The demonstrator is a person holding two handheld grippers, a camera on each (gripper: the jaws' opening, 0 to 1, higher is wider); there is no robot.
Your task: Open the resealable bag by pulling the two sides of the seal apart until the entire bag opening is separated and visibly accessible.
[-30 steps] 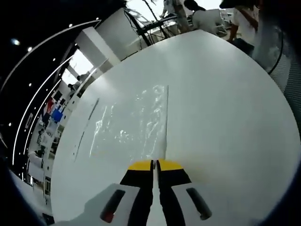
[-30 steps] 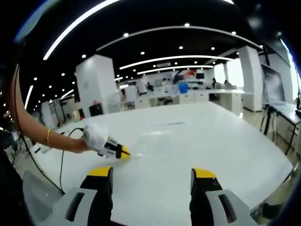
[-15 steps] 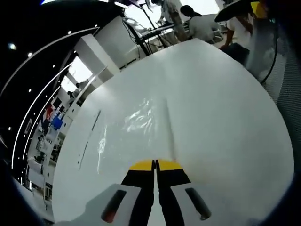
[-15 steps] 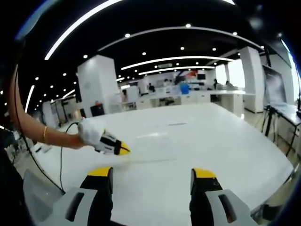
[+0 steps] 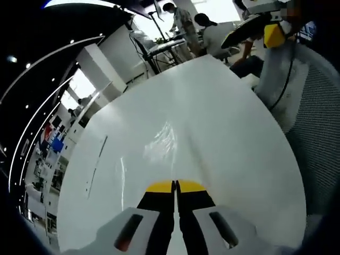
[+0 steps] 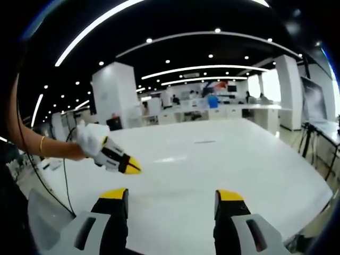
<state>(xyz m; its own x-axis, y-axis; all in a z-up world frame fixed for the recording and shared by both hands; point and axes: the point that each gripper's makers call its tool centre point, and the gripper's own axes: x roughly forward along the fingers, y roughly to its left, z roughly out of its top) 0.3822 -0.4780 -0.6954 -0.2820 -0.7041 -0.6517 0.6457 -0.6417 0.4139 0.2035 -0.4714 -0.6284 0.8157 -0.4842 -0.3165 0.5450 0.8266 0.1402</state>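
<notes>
Left gripper clenched on bag edge, nearer arm.
Bag runs lengthwise straight ahead of it; right gripper agape, off to the side.

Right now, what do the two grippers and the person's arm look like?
Each gripper has two black jaws with yellow tips on a pale grey body with dark oval slots: the left gripper and the right gripper. In the right gripper view, the hand wears a white glove, a thin gold bangle sits on the wrist, and a black cable hangs down.
</notes>
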